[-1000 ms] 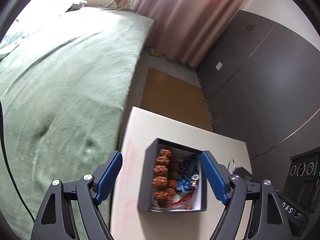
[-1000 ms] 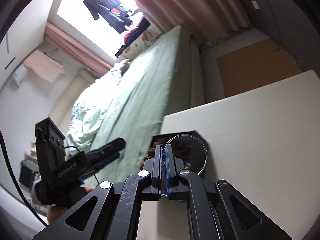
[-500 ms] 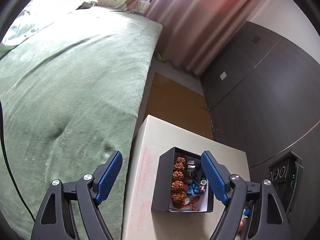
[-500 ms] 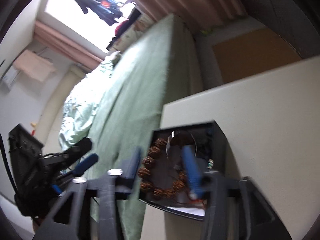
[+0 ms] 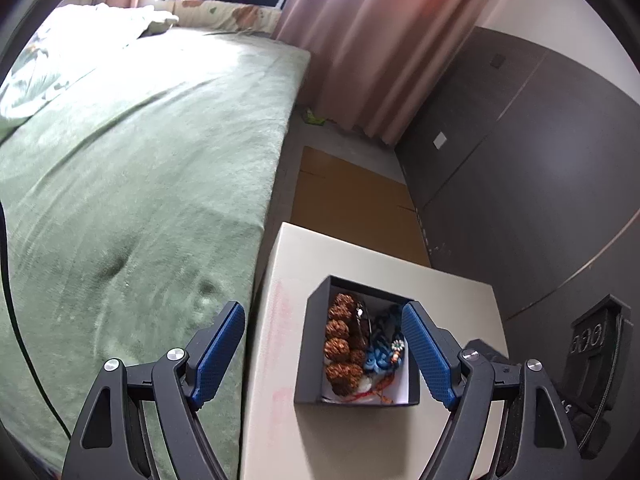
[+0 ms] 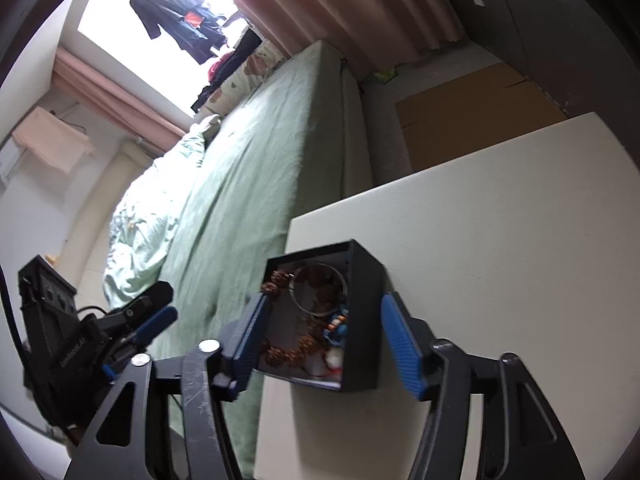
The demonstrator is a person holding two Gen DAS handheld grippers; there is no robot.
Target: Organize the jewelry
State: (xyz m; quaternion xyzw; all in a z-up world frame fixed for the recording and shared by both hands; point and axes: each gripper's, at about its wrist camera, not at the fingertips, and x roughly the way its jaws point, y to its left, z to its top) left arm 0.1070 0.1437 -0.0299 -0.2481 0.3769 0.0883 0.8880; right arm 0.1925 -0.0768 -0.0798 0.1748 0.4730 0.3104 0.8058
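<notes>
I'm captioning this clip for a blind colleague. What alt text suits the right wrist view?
The open right gripper straddles a small black box on a cream table; inside lie a silver bangle, brown bead bracelet and blue beads. A green bed lies behind, and the left gripper at lower left.

Both wrist views look down, sharing box (image 5: 356, 344).

Daylight blew out the window (image 6: 160, 12); room beyond was dim. Fisheye bent edges; bed (image 5: 140, 160) slightly motion-blurred.
</notes>
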